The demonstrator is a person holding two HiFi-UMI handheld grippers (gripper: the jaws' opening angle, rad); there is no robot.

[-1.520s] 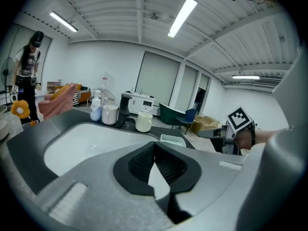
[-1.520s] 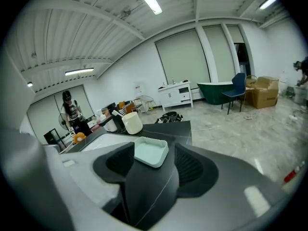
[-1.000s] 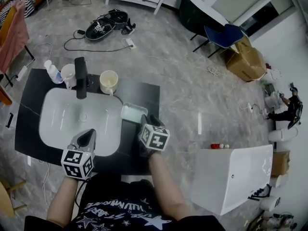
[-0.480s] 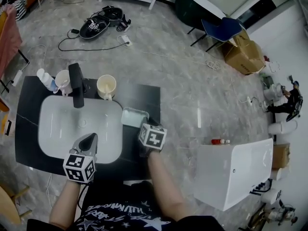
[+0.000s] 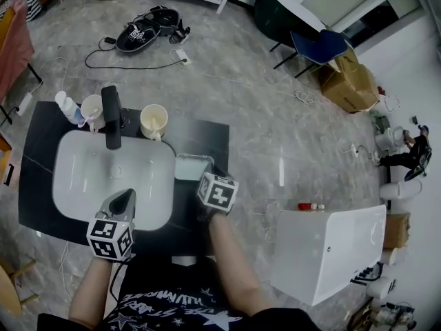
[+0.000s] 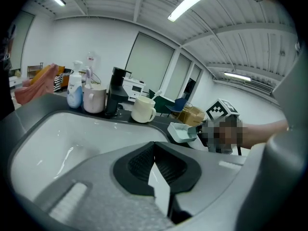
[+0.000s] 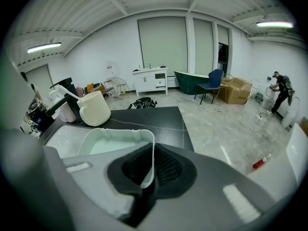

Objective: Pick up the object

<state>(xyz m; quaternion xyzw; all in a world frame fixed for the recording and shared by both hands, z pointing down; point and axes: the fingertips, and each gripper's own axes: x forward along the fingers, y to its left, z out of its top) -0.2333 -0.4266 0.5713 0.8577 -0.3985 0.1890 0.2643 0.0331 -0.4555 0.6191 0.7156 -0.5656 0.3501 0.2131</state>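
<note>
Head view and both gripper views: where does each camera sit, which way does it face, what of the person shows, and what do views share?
Head view: on the head, steeply down at the sink; shows both forearms, left gripper, right gripper.
Left gripper view: on that gripper, across the sink toward the faucet; its shut jaws, the other forearm.
Right gripper view: on that gripper, toward the room; jaws shut on the tray.
Shared: mug and tray, all three.

Open basin (image 5: 83,167), faucet (image 5: 112,119) and cream mug (image 5: 154,121) along its back rim, tray (image 5: 187,165) just right
</note>
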